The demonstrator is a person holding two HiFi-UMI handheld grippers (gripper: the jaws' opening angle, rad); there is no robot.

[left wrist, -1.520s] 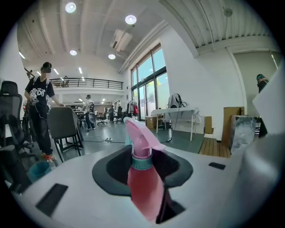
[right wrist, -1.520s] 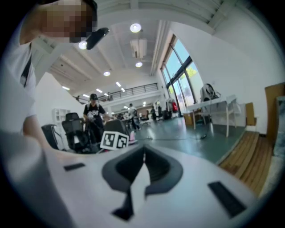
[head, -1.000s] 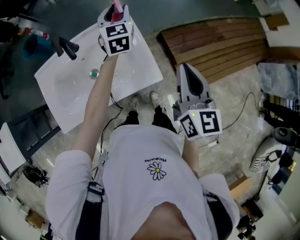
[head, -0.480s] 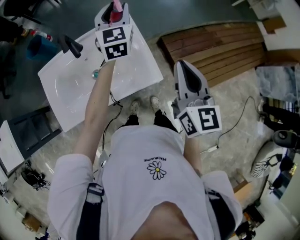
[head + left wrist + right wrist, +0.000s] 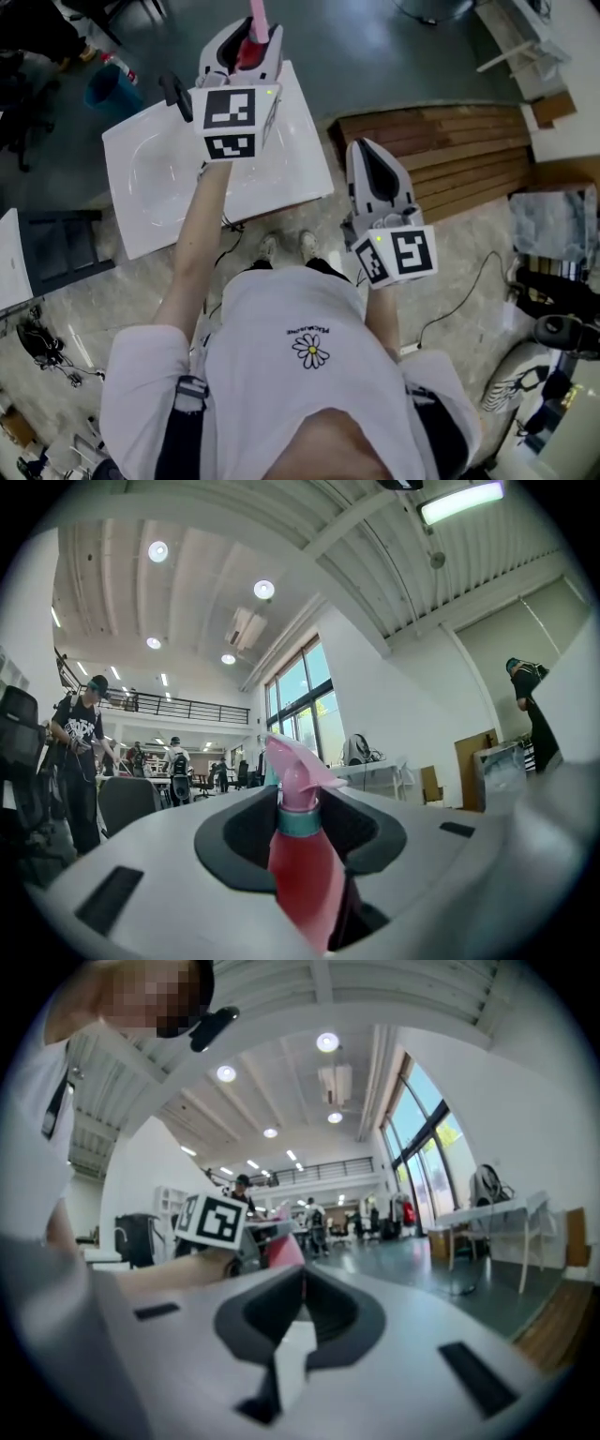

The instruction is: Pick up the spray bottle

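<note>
One spray bottle [image 5: 251, 52] rises in left hand-held gripper [image 5: 250, 37].

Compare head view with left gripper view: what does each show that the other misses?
Head view only: the white sink with its black faucet, the wooden slats on the floor, and the right gripper, jaws together and empty.
Left gripper view only: ceiling lights, tall windows, a standing person at left, and the teal collar on the spray bottle.
Both: the left gripper closed on the red spray bottle, pink nozzle up.
</note>
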